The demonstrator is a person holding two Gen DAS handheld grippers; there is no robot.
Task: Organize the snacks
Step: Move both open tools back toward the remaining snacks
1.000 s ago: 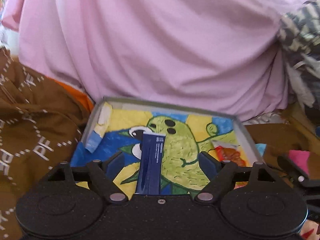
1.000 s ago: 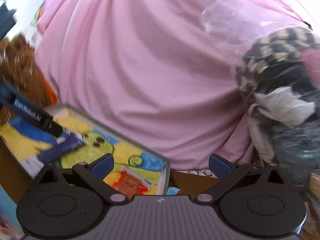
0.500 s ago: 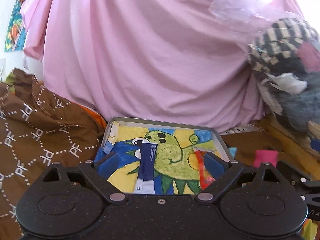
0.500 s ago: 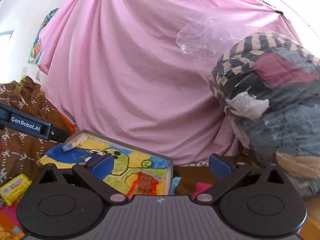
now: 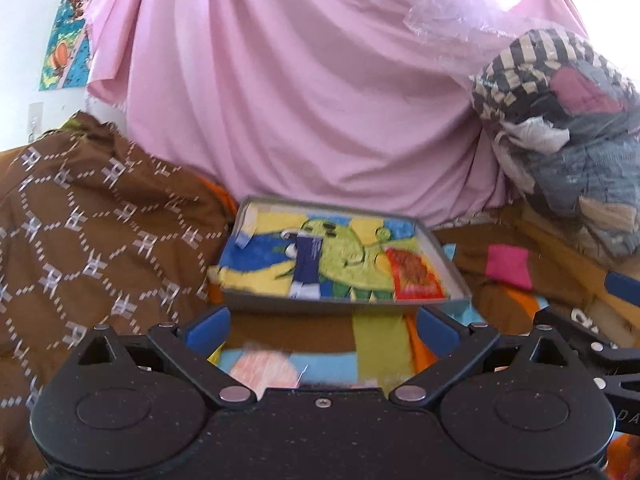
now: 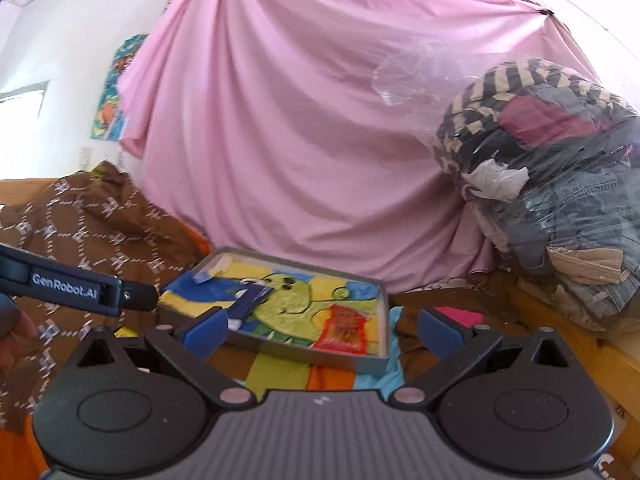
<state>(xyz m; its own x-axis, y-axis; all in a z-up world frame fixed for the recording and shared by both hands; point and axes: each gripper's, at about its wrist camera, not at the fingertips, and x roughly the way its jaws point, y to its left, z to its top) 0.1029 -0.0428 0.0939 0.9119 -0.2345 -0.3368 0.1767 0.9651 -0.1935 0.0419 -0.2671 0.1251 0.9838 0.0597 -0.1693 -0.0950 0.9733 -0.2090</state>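
Grey tray (image 5: 340,303) holds three snacks: navy packet (image 5: 306,264) at centre, red packet (image 5: 414,276) on the right (pale wrapper (image 5: 246,226) in far-left corner). Left hand-held gripper (image 5: 322,326) wide, empty; right hand-held gripper (image 6: 320,330) likewise.

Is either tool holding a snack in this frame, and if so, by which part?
Nothing is held. The left tool and right tool are both open and empty; the blue packet lies in the tray.

The left gripper (image 5: 322,330) drew back from the tray (image 5: 344,304), leaving the dark blue snack packet (image 5: 306,266) lying inside it, fingers spread and empty. The right gripper (image 6: 320,330) also backed away from the tray.
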